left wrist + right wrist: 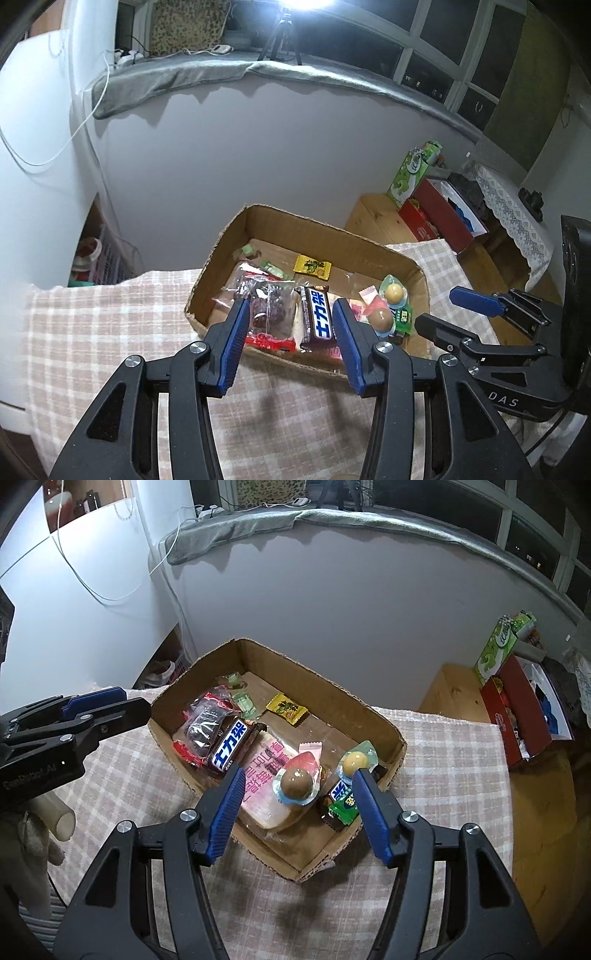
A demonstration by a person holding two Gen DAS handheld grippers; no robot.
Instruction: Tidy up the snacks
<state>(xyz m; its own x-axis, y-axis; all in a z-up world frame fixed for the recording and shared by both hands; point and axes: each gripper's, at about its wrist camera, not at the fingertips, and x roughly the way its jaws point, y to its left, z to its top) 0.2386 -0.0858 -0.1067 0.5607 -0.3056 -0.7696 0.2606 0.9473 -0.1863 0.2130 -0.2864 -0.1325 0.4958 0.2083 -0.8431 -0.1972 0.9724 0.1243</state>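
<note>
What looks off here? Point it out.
The box has ragged, torn rims, roughest at its near corner. Inside, the snacks lie jumbled: the chocolate bar rests tilted across other packets, and the yellow candy lies apart from the rest. Nothing has spilled onto the cloth.

Legible markings, both wrist views

Chocolate bar (317,318) inside the cardboard box (314,229): white-on-blue "士力架". Right gripper (443,312) body, right of the box: "DAS". Left gripper (122,703) body, left of the box: faint "GenRobot.AI". Pink packet print unreadable.
</note>
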